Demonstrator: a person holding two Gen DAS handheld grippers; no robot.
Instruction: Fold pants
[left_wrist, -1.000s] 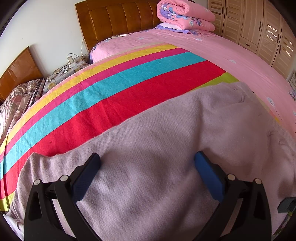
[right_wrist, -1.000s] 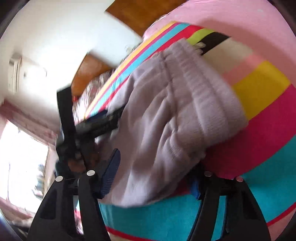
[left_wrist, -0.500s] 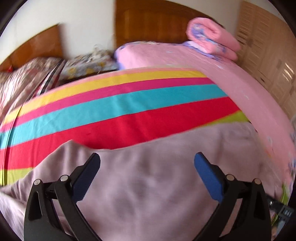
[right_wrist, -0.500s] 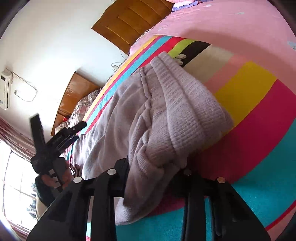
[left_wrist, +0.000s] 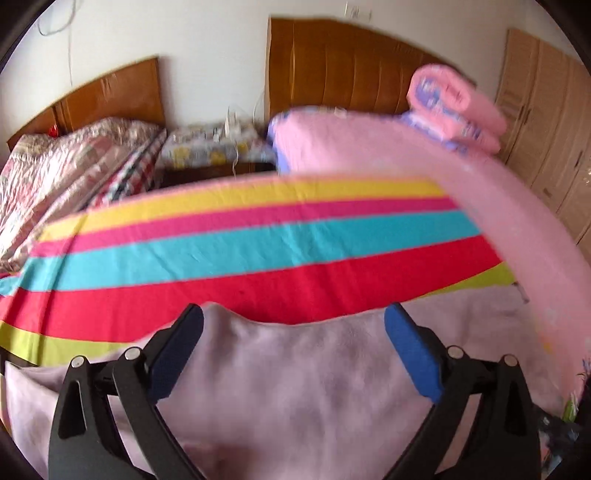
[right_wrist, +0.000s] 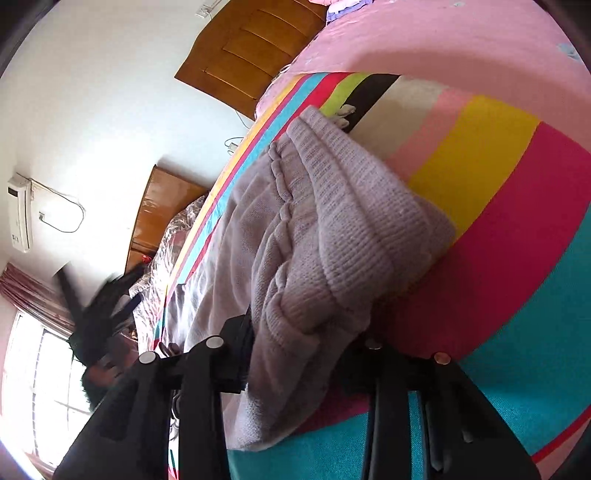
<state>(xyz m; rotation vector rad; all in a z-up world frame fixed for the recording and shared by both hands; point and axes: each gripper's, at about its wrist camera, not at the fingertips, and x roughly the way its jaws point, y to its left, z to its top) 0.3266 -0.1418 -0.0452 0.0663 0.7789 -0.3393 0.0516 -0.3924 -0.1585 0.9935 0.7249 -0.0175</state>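
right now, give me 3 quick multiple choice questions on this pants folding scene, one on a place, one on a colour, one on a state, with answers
1. Where do the pants lie?
A. on the striped blanket
B. on the floor
C. on the wardrobe shelf

2. What colour are the pants?
A. dark blue
B. pale lilac
C. green

3. How does the right gripper stand?
A. wide open above bare blanket
B. out of view
C. closed on a bunched part of the pants

Answers:
1. A: the knit fabric spreads over the striped blanket on the bed.
2. B: both views show a pale lilac knit.
3. C: the fabric is pinched between its jaws, while the left gripper stands open over the cloth.
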